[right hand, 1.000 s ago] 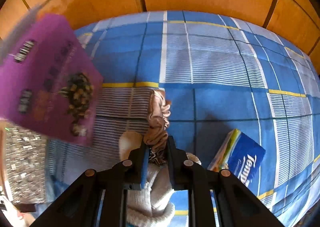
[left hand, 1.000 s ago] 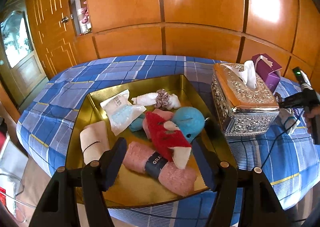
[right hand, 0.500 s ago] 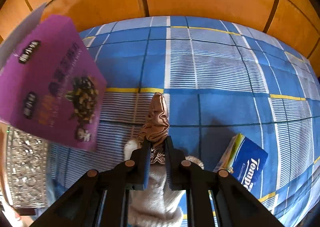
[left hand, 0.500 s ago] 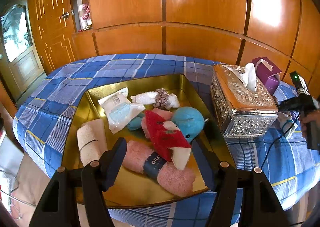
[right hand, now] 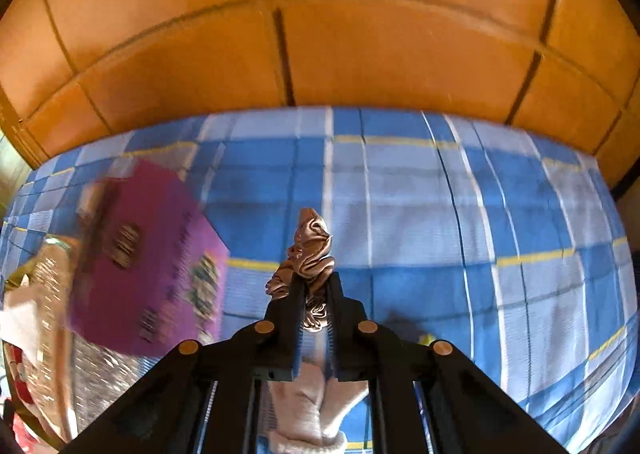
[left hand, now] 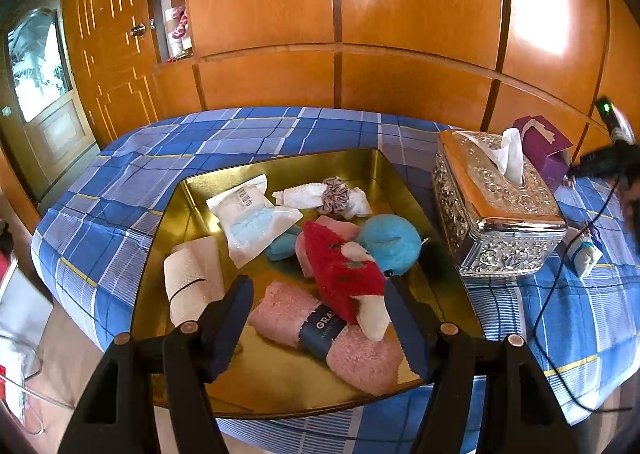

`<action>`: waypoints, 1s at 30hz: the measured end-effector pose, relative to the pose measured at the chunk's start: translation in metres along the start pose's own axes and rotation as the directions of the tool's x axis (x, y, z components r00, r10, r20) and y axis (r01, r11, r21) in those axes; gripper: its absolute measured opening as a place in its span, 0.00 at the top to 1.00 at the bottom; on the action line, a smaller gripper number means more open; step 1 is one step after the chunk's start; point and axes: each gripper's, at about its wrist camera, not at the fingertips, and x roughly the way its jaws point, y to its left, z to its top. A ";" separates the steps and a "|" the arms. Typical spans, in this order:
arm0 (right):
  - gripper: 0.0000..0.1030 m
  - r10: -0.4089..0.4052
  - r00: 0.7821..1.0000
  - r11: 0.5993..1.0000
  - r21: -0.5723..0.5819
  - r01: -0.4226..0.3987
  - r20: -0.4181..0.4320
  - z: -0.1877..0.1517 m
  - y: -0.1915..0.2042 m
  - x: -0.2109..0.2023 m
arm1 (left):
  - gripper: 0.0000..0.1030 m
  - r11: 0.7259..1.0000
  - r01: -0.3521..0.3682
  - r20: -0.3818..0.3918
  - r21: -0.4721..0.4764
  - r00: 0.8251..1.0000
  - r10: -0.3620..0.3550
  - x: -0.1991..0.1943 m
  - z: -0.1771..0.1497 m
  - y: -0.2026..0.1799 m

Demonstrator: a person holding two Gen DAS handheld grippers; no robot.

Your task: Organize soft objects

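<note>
Right wrist view: the purple box [right hand: 148,266] is motion-blurred; its printing is illegible. The silver tissue box [right hand: 100,370] beneath it is smeared and partly covered by that box. A pale knitted item [right hand: 304,410] shows only between the gripper arms; its shape cannot be determined.

Left wrist view: the pink towel [left hand: 332,334] label is partly covered by the red plush [left hand: 344,278], leaving only "GRA" readable. The right gripper [left hand: 612,157] is cut off at the frame edge. Shelf contents [left hand: 178,25] are too small to identify.

Glossy metal tray [left hand: 192,213]; seemingly satin scrunchie [right hand: 310,254]
</note>
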 end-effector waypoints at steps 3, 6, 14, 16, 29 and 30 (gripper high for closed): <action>0.92 0.001 0.999 0.998 -0.060 0.002 0.045 0.016 0.019 -0.016 | 0.33 1.000 0.001 0.009 0.012 1.000 -0.001 -0.002 0.000 -0.001; 0.92 0.034 0.994 0.989 -0.144 -0.019 0.100 0.026 0.043 -0.037 | 0.33 1.000 0.006 0.016 0.020 1.000 -0.006 -0.004 0.001 -0.003; 0.92 0.156 0.969 0.937 -0.340 -0.085 0.189 0.019 0.102 -0.084 | 0.33 1.000 0.006 0.008 0.024 1.000 -0.006 -0.002 -0.001 -0.005; 0.92 0.173 0.965 0.927 -0.364 -0.092 0.196 0.016 0.113 -0.090 | 0.33 1.000 0.005 0.010 0.025 1.000 -0.005 -0.003 -0.001 -0.005; 0.92 0.095 0.965 0.938 -0.348 -0.004 0.245 0.010 0.107 -0.097 | 0.33 1.000 0.005 0.010 0.017 1.000 -0.005 -0.002 -0.001 -0.005; 0.92 0.100 0.963 0.943 -0.333 -0.012 0.249 0.011 0.104 -0.098 | 0.33 1.000 0.004 0.011 0.018 1.000 -0.004 -0.003 -0.001 -0.005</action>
